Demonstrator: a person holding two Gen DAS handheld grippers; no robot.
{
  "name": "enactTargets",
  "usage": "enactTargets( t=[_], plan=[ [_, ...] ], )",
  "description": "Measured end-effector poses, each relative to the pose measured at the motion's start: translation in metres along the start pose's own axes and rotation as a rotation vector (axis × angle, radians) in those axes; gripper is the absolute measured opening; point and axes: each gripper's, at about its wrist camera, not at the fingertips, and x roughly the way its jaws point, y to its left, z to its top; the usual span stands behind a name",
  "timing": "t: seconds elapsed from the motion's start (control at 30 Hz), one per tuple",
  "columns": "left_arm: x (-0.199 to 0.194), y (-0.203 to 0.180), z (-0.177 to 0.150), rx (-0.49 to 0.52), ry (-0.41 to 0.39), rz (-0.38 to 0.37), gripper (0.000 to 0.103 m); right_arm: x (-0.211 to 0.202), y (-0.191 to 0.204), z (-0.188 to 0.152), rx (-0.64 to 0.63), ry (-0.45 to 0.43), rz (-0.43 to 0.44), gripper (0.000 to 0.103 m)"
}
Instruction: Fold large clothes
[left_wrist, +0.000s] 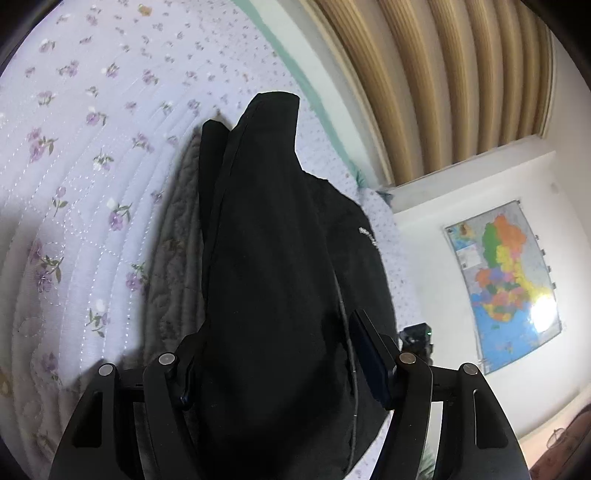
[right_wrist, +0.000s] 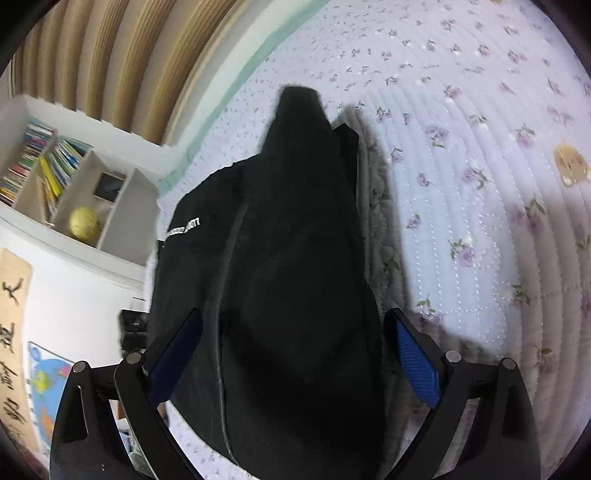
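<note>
Black garment (left_wrist: 273, 258) on the floral quilted bed (left_wrist: 74, 166), draped between both pairs of tongs. Our left tongs (left_wrist: 284, 373) stand fairly wide, a thick bundle of cloth filling the gap; whether the pads press it, we cannot tell. Our right tongs (right_wrist: 295, 365) stand wide, the blue pad (right_wrist: 415, 365) clear of the cloth. To fold well, we should level both ends and align the edges before lowering them.

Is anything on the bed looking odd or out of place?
Nothing is damaged or spilled. The black garment lies bunched in a long heap on the floral quilt, not flat, with its grey lining showing along one edge.
</note>
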Motion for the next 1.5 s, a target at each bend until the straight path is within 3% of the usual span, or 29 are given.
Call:
enactTargets(
  t=[0.2,0.37,0.5,0.53,0.6,0.63,0.7,0.83,1.0,1.2,1.33,1.5],
  plan=[
    [0.001,0.002,0.0,-0.009,0.002,-0.019,0.076,0.02,0.019,-0.004,-0.114,0.064,-0.079,0.103],
    [0.016,-0.005,0.007,0.009,0.053,0.047,0.078,0.062,0.042,0.002,-0.218,0.143,-0.125,0.102],
    [0.031,-0.011,0.016,0.004,0.1,0.12,0.077,0.077,0.05,0.01,-0.24,0.115,-0.157,0.091],
    [0.034,-0.019,0.016,0.035,0.091,0.166,0.073,0.074,0.05,0.01,-0.24,0.105,-0.159,0.085],
    [0.034,-0.034,0.013,0.106,0.073,0.24,0.05,0.063,0.059,0.004,-0.27,0.062,-0.165,0.071],
    [0.028,-0.049,0.009,0.162,0.04,0.26,0.045,0.056,0.066,0.001,-0.295,0.042,-0.177,0.063],
    [0.018,-0.069,0.005,0.213,0.0,0.253,0.035,0.045,0.08,-0.007,-0.34,0.005,-0.212,0.054],
    [-0.011,-0.124,-0.012,0.291,-0.066,0.178,0.033,0.016,0.123,-0.019,-0.403,-0.061,-0.206,0.043],
    [-0.057,-0.185,-0.038,0.378,-0.114,0.124,0.033,0.011,0.144,-0.033,-0.465,-0.121,-0.188,0.042],
    [-0.119,-0.232,-0.085,0.454,-0.158,0.068,0.033,0.01,0.135,-0.041,-0.498,-0.172,-0.182,0.042],
    [-0.138,-0.232,-0.115,0.442,-0.154,0.059,0.033,-0.018,0.155,-0.077,-0.512,-0.171,-0.214,0.042],
    [-0.134,-0.184,-0.15,0.345,-0.113,0.073,0.033,-0.015,0.138,-0.118,-0.488,-0.12,-0.264,0.042]
  ],
)
